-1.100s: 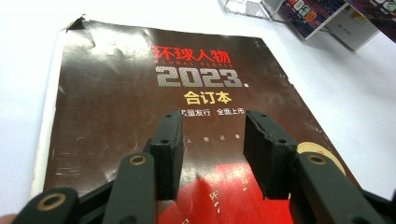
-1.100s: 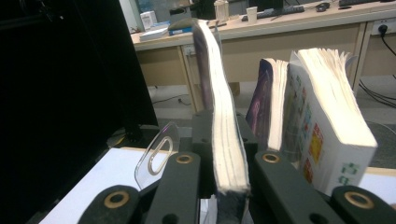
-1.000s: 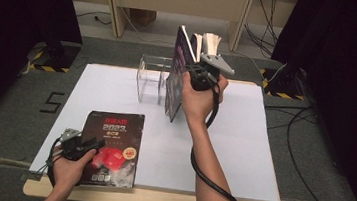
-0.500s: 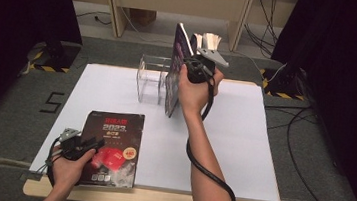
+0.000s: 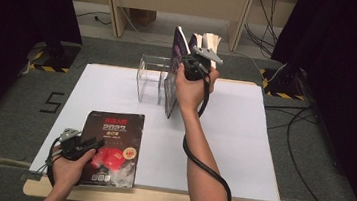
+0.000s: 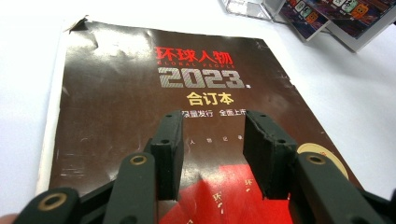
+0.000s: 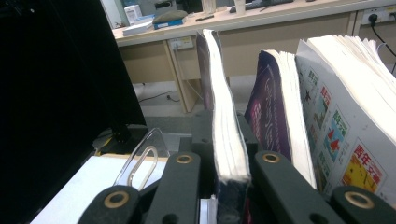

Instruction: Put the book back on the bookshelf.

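Right gripper (image 5: 196,62), clamped on the upright purple book (image 5: 173,72), has edged it toward the clear acrylic rack (image 5: 149,77) at the table's far edge; left gripper (image 6: 212,154) hovers open over the dark magazine (image 6: 140,93).

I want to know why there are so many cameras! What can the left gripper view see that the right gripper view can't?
Left gripper view alone: the dark 2023 magazine lying flat on the white table, under the left gripper, jaws apart. Right gripper view alone: the right gripper shut on an upright purple book, two more books standing beside it, a desk behind. Both: the clear plastic rack.
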`<state>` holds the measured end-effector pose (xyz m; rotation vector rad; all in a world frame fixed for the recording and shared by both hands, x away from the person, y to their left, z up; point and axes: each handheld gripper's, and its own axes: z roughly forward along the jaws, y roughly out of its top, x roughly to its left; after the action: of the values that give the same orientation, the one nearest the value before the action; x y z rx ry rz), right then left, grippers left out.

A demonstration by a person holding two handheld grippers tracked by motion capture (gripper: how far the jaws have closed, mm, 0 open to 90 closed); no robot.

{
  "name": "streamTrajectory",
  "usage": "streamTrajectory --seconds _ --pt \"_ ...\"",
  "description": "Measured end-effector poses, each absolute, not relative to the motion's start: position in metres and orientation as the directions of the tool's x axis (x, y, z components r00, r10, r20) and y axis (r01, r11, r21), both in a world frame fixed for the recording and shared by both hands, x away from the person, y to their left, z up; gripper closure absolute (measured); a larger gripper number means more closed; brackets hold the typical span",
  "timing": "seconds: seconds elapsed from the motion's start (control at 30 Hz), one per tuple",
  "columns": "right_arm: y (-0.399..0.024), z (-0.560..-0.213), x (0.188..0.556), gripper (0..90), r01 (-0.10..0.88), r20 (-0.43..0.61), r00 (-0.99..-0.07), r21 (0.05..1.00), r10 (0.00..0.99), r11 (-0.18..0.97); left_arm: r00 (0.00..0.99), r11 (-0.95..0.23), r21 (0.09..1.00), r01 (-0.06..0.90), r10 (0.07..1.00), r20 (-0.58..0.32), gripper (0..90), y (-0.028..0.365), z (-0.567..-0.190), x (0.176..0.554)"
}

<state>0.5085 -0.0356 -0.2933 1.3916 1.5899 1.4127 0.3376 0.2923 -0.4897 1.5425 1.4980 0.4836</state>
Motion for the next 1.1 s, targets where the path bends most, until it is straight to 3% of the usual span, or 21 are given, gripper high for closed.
streamTrajectory --seconds 0.57,1.1 --pt "-0.027 -0.297 0.518 84.5 0.270 0.188 -0.248 0.955 0.950 -0.119 0.192 0.142 0.804 0.578 0.934 -0.303 58.0 0.293 -0.490 0.338" --pt "-0.013 -0.317 0.515 82.7 0.317 0.133 -0.261 0.947 0.956 -0.045 0.194 0.143 0.804 0.577 0.932 -0.305 58.1 0.293 -0.490 0.337"
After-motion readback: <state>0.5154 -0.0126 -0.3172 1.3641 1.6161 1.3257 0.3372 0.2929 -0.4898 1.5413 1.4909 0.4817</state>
